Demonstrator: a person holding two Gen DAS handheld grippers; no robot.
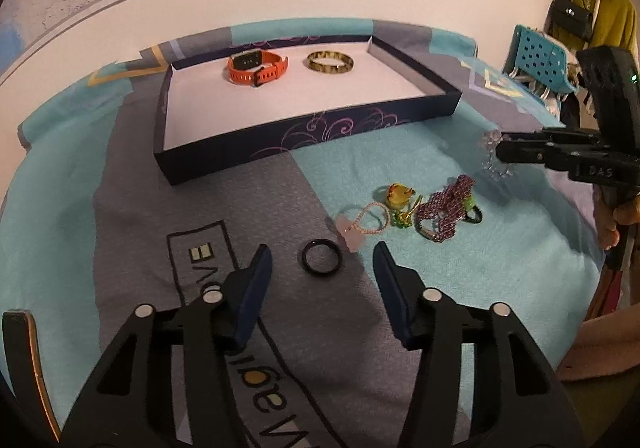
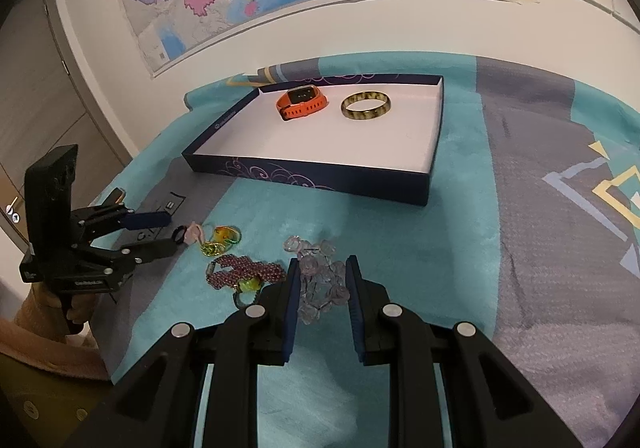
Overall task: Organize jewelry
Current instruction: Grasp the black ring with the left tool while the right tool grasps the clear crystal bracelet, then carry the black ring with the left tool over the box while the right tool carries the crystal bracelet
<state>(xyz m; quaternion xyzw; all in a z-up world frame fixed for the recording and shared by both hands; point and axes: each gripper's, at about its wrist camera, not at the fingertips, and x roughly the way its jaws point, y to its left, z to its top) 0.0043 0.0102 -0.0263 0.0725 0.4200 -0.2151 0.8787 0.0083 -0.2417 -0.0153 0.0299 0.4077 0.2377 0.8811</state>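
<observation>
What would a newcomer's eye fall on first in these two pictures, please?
Probably the orange watch beside the gold bangle at the far end of the dark box. Next, the jewelry heap on the cloth, with the right gripper around a clear bead bracelet.

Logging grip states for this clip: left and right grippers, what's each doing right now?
Left gripper: open, black ring lying between its fingertips, not gripped.
Right gripper: shut on the clear bead bracelet.
</observation>
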